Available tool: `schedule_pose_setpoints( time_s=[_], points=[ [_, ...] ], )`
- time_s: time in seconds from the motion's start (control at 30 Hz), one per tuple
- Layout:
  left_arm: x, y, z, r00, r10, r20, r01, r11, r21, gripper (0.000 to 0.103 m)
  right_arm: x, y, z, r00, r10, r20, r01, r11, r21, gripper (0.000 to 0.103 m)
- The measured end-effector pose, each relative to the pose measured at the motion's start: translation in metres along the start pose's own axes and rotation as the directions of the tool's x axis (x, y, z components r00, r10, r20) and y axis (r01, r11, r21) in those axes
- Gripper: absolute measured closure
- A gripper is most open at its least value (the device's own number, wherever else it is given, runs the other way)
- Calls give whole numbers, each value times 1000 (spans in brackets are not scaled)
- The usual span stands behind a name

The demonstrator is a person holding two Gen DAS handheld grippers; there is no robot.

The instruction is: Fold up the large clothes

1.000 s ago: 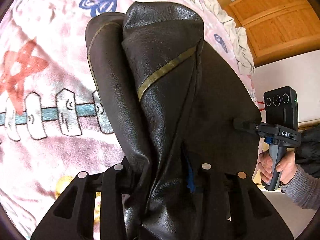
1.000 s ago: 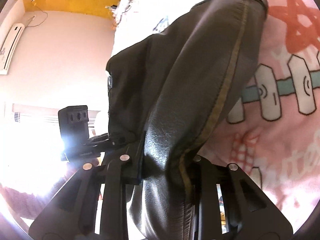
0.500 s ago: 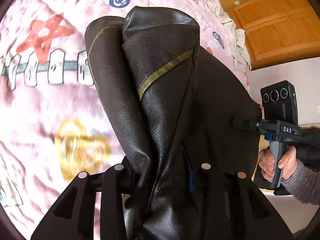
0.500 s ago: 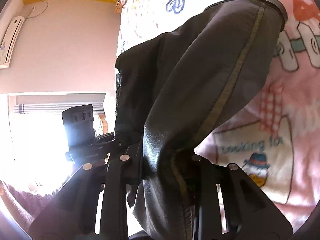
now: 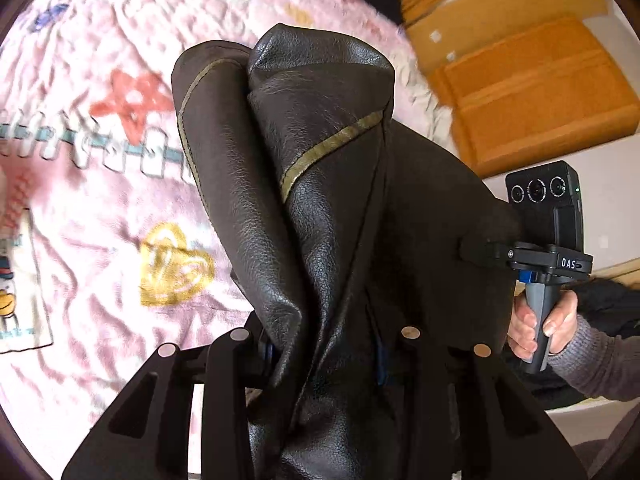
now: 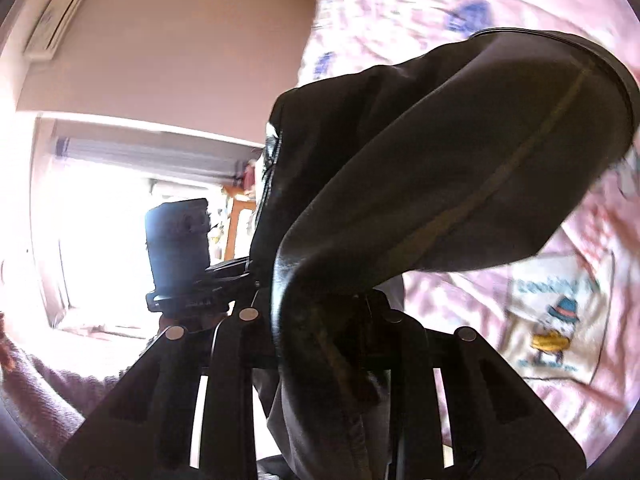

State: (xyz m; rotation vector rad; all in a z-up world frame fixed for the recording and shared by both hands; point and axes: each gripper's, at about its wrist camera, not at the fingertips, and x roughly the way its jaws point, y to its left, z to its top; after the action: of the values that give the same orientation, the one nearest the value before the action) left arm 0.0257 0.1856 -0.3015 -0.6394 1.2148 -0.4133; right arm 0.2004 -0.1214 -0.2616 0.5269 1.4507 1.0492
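While the jacket (image 5: 320, 208) is being held up above the bed (image 5: 100, 240), clamped in both grippers' jaws, left (image 5: 324, 360) and right (image 6: 320, 320), a fold is being set up; lowering flat is likely needed next.

One black leather garment (image 5: 320, 208). Two grippers: the left gripper (image 5: 324, 356) and the right gripper (image 6: 320, 320). One pink printed blanket (image 5: 100, 208). One red star (image 5: 130, 104), one yellow heart (image 5: 174, 264). One wall air conditioner (image 6: 56, 16).
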Motion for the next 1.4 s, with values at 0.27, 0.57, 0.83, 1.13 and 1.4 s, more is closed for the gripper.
schedule_pose_setpoints(
  time_s=[0.27, 0.57, 0.83, 1.13, 1.4],
  points=[
    [-120, 8, 23, 976, 50, 210, -48, 999, -15, 71, 52, 135, 55, 997, 60, -45, -68, 975, -212, 78],
    [-310, 73, 39, 824, 303, 478, -260, 953, -155, 71, 221, 312, 153, 963, 178, -202, -252, 860, -443, 78],
    [-414, 178, 40, 638, 531, 559, -376, 847, -376, 71, 417, 409, 235, 887, 293, -357, -437, 782, -444, 78],
    [-326, 332, 9, 675, 576, 462, -275, 777, -567, 71, 617, 310, 269, 837, 130, -532, -378, 840, -389, 79],
    [-159, 442, -46, 775, 492, 397, -58, 681, -730, 61, 689, 173, 208, 799, -192, -570, -170, 836, -521, 79]
  ],
)
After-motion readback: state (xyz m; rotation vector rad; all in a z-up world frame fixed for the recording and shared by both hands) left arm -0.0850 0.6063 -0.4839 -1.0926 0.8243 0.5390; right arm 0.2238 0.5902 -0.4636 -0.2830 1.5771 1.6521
